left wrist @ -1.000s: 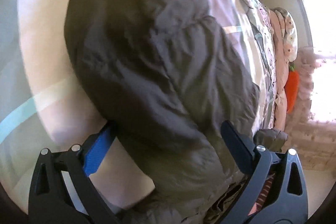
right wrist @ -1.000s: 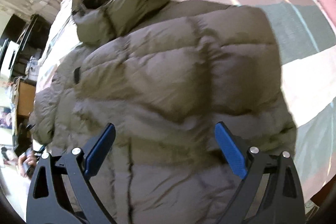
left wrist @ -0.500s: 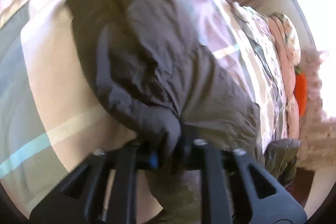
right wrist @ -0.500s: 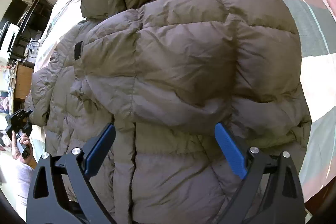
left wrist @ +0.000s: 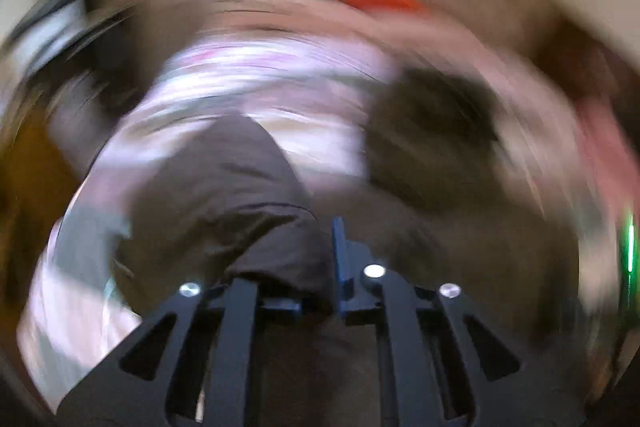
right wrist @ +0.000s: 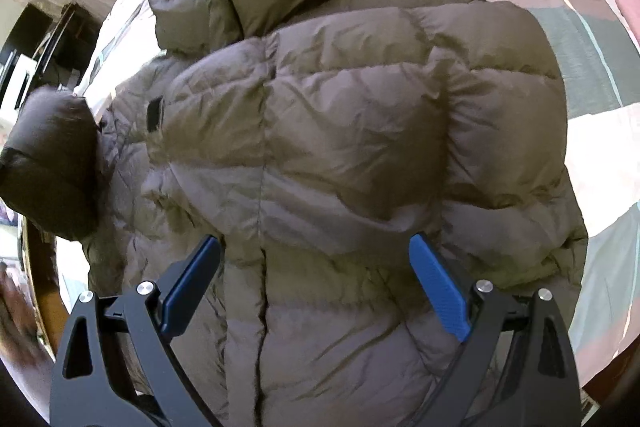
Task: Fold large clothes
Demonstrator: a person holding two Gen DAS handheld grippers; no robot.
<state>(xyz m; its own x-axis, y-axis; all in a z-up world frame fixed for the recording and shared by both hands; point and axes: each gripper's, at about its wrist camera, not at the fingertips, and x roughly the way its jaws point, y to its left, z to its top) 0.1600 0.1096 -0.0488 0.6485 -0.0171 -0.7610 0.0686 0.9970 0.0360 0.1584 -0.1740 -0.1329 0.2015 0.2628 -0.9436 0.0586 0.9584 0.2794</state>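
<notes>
Jaws of the left gripper (left wrist: 320, 267), wide open a second ago, are now pinching the jacket's sleeve (left wrist: 224, 195) and swinging it up at nine o'clock of the jacket (right wrist: 340, 147), lying on the bed (right wrist: 600, 155). Right gripper (right wrist: 316, 283) is hovering wide open, empty; the sleeve fold is starting.

No readable text, label, brand or number is showing in either view; the small black rectangular patch (right wrist: 154, 115) on the puffy olive-brown hooded jacket (right wrist: 340, 131) is showing blank.
</notes>
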